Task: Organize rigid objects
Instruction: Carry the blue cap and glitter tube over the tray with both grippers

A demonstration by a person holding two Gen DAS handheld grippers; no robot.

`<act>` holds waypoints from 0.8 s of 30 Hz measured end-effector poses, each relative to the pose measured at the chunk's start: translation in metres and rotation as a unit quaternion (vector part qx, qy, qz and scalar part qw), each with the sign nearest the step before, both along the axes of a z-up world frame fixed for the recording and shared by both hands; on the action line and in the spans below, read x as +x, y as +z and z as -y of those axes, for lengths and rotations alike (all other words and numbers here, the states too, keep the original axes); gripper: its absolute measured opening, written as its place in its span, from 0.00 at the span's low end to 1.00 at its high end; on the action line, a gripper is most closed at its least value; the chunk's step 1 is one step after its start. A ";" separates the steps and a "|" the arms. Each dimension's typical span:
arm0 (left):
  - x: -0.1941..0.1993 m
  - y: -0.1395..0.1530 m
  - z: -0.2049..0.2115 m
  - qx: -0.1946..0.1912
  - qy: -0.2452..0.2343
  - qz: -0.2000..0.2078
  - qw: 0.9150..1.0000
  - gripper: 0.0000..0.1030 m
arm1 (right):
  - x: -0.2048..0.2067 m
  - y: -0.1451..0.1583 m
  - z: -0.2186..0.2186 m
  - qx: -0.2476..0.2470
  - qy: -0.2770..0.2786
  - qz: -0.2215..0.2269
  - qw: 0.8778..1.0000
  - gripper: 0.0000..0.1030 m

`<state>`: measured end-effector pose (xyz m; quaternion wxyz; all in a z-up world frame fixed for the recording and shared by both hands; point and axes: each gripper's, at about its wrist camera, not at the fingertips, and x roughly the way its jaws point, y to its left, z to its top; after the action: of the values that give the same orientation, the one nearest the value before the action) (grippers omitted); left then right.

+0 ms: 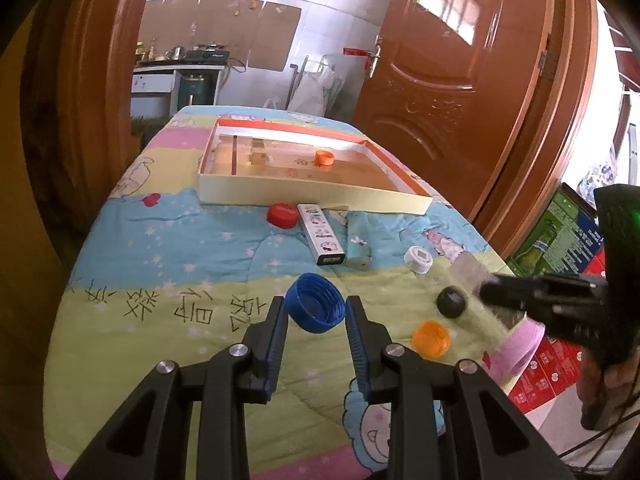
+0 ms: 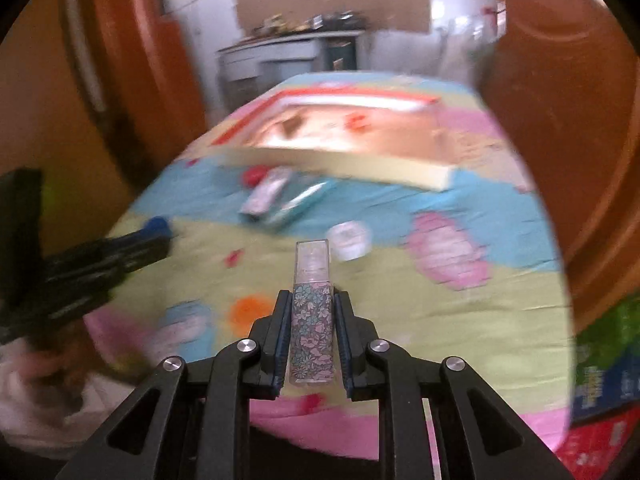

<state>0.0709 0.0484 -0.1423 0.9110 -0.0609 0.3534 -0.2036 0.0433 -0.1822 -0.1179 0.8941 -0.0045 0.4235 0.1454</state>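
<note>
Both views set low and close over the pastel cartoon-print quilt (image 1: 168,240), angled down along black two-finger grippers toward the shallow cream cardboard tray with orange rim (image 1: 280,196) and the far doorway; left view sharp, right view blurred; shared: quilt, tray, each other's gripper

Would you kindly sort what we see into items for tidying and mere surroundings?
For tidying: blue cap, floral bottle, red cap, white box, black cap, orange cap, tray.

Surroundings: door, stove, printed cartons.
</note>
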 end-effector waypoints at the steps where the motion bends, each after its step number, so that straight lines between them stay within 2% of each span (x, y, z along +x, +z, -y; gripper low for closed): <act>1: 0.000 0.000 0.001 0.000 -0.001 0.000 1.000 0.29 | 0.000 0.001 0.005 0.013 -0.003 0.000 1.000 0.21; 7: 0.005 0.006 0.007 -0.002 -0.009 0.004 1.000 0.29 | 0.003 0.016 0.017 0.032 -0.018 0.023 0.999 0.21; 13: 0.014 0.031 0.015 0.001 -0.012 0.032 0.999 0.29 | 0.017 0.038 0.004 0.024 -0.026 0.066 0.997 0.21; 24: 0.043 0.066 0.025 -0.010 0.000 0.049 0.999 0.29 | 0.048 0.053 -0.001 0.053 -0.035 0.076 0.995 0.21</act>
<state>0.1142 0.0236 -0.0767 0.9265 -0.0602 0.3065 -0.2100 0.0914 -0.1812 -0.0647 0.9273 0.0467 0.3460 0.1351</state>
